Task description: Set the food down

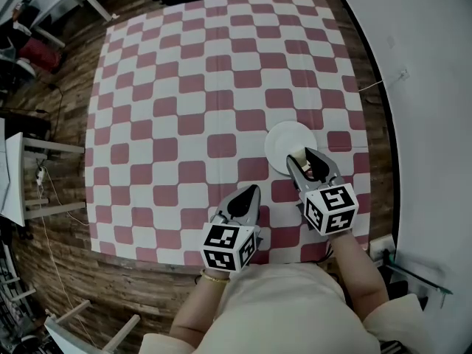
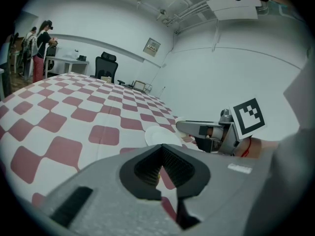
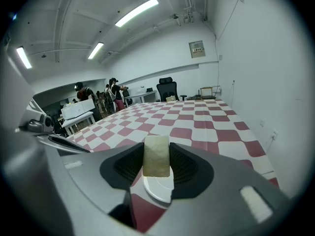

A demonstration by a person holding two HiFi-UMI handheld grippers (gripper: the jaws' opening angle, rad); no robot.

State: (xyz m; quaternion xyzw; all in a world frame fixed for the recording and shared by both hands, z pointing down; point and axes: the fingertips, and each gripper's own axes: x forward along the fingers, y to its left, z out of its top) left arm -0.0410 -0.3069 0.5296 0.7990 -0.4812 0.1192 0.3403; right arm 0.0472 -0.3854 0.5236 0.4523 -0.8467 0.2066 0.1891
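Between jaws of right gripper (image 3: pixel 156 162), pinched upright: food (image 3: pixel 156 154), pale slab, over plate (image 3: pixel 158 190) at lower centre of frame. Looks light, soft, crumbly; best held gently across flat faces. Left gripper (image 2: pixel 160 170) jaws together, nothing between. Cannot tell whether food touches plate; underside hidden behind jaws.

Red-and-white checkered cloth (image 1: pixel 192 109) covered the whole work surface, with wood floor (image 1: pixel 44 271) showing around its edges. One white plate (image 1: pixel 282 144) sat directly on the cloth, near its right edge, in the nearer half.
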